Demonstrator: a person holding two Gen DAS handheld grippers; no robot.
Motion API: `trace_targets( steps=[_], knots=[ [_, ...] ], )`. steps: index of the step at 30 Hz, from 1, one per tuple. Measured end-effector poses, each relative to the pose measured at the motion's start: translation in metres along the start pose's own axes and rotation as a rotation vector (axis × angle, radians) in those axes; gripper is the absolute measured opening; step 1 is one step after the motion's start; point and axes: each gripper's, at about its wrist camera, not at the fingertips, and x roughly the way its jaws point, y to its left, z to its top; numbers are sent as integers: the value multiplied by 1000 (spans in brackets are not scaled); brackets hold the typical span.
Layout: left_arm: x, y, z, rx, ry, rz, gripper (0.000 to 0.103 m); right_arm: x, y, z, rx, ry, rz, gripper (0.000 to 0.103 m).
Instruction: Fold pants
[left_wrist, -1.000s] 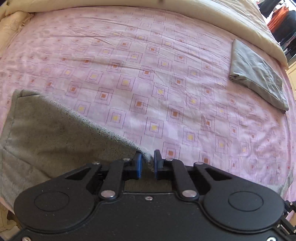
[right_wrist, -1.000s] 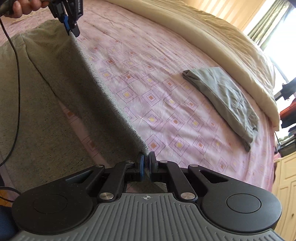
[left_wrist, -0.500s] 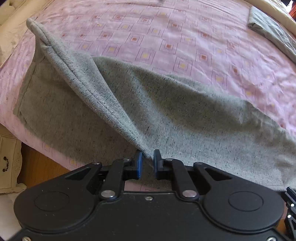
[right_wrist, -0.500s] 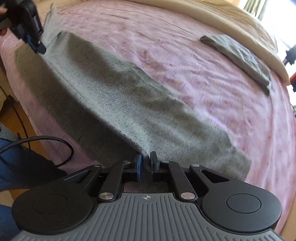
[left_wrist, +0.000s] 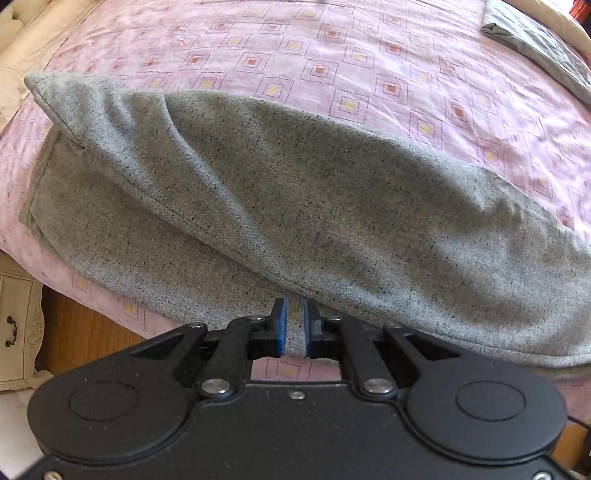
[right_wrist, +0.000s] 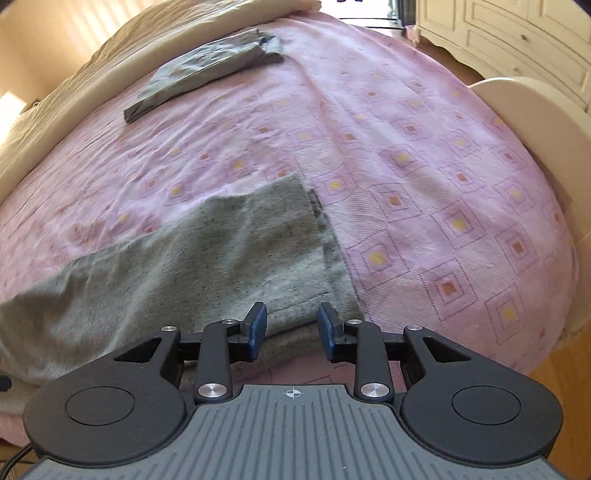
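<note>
Grey speckled pants (left_wrist: 295, 192) lie folded lengthwise along the near edge of the pink patterned bed (left_wrist: 332, 48). One leg lies on the other, the upper one puffed up. My left gripper (left_wrist: 293, 326) is nearly closed with a narrow gap between its blue pads; the pants' near edge lies just past the tips, and no cloth shows pinched. My right gripper (right_wrist: 291, 326) is open and empty just above the pants' end (right_wrist: 229, 251) in the right wrist view.
A second, darker grey folded garment (right_wrist: 207, 70) lies at the far side of the bed, also in the left wrist view (left_wrist: 535, 44). A cream duvet (right_wrist: 55, 96) runs along the far edge. A white nightstand (left_wrist: 16, 317) and wooden floor are below left.
Both grippers carried the lifted pants edge over and laid it on the lower leg. The right gripper opened and let go. The left gripper's pads parted slightly.
</note>
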Motion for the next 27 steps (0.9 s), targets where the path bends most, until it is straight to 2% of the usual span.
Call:
trace_targets(
  steps=[3,6,13,18,20,21,23,25,27],
  knots=[
    [-5,-1,-3,18,-5,2,18,6,-8,0,77,17,15,30],
    [-10,0,-6,22,-11,3,18,14,-11,1,138,39,20,30],
    [-12,-3,-9,27,-6,0,19,12,-10,-5,192,21,-45,30],
    [-10,-11,-10,56,-2,6,22,26,-18,-1,274,44,-9,31],
    [-10,-15,-10,74,-2,10,23,26,-18,3,294,34,20,24],
    [-10,-17,-10,84,-2,12,23,21,-13,5,266,16,18,3],
    [-11,-21,-9,101,-7,13,23,-1,3,10,144,-37,47,3],
    [-11,-25,-8,115,-20,17,39,-28,17,13,25,-94,38,3],
    [-8,-29,-5,120,-33,31,43,-35,13,12,5,-92,-9,3]
  ],
)
